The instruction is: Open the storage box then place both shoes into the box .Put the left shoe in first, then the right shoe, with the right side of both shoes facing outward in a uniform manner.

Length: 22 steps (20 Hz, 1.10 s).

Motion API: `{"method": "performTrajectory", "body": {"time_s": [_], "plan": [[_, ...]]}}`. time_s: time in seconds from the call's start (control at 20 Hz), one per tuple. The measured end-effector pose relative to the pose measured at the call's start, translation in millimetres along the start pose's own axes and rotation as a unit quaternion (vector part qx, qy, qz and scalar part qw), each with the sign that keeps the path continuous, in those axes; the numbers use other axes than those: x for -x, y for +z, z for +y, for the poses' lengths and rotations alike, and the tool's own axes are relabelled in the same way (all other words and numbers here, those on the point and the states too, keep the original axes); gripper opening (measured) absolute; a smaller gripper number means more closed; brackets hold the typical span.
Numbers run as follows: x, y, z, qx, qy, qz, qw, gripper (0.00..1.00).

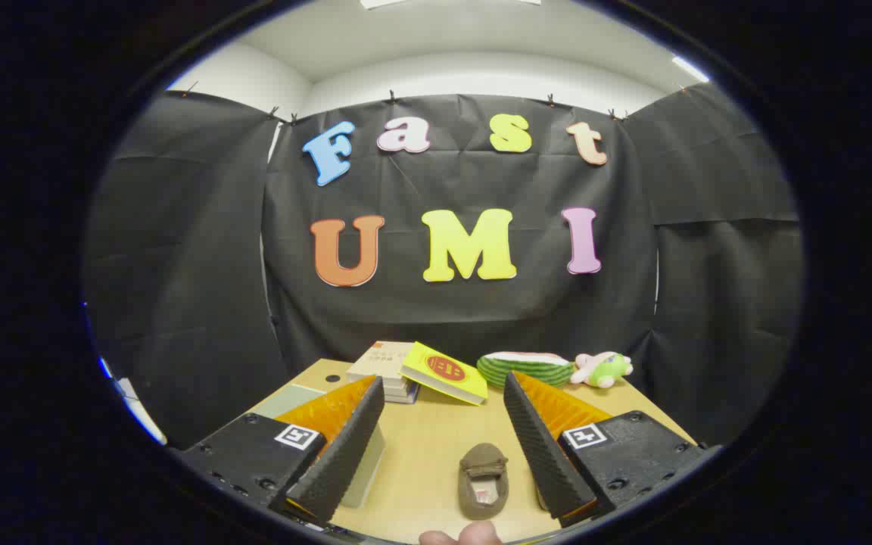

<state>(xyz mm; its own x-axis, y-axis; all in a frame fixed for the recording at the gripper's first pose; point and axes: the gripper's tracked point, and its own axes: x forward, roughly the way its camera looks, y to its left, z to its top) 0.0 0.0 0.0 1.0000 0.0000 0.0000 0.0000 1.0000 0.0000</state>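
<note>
The gripper (443,393) hovers above the pale wooden desk (421,462) with its jaws spread wide apart, holding nothing. A small brown fabric shoe (484,480) lies flat on the desk between the jaws, nearer the right one, its opening facing up. Beyond the shoe, at the desk's far edge, a yellow book with a red oval mark (445,372) leans tilted against a low stack of pale books (385,369). Past the shoe and further right sit a green striped watermelon-slice cushion (524,369) and a pink-and-green plush toy (601,369) (just beside each other). A pale box-like object (366,471) shows behind the left jaw.
</note>
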Motion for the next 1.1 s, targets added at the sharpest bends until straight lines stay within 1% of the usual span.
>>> {"method": "performTrajectory", "body": {"time_s": [0.4,0.6,0.7,0.95,1.1], "plan": [[1,5,4,0.003,0.011,0.001,1.0,1.0],[-3,-2,8,-0.015,0.023,0.017,0.999,1.0],[-4,0,7,-0.014,0.024,0.019,0.999,1.0],[-11,-8,15,-0.012,0.042,0.033,0.998,1.0],[-16,-17,22,-0.019,0.066,0.051,0.996,1.0]]}}
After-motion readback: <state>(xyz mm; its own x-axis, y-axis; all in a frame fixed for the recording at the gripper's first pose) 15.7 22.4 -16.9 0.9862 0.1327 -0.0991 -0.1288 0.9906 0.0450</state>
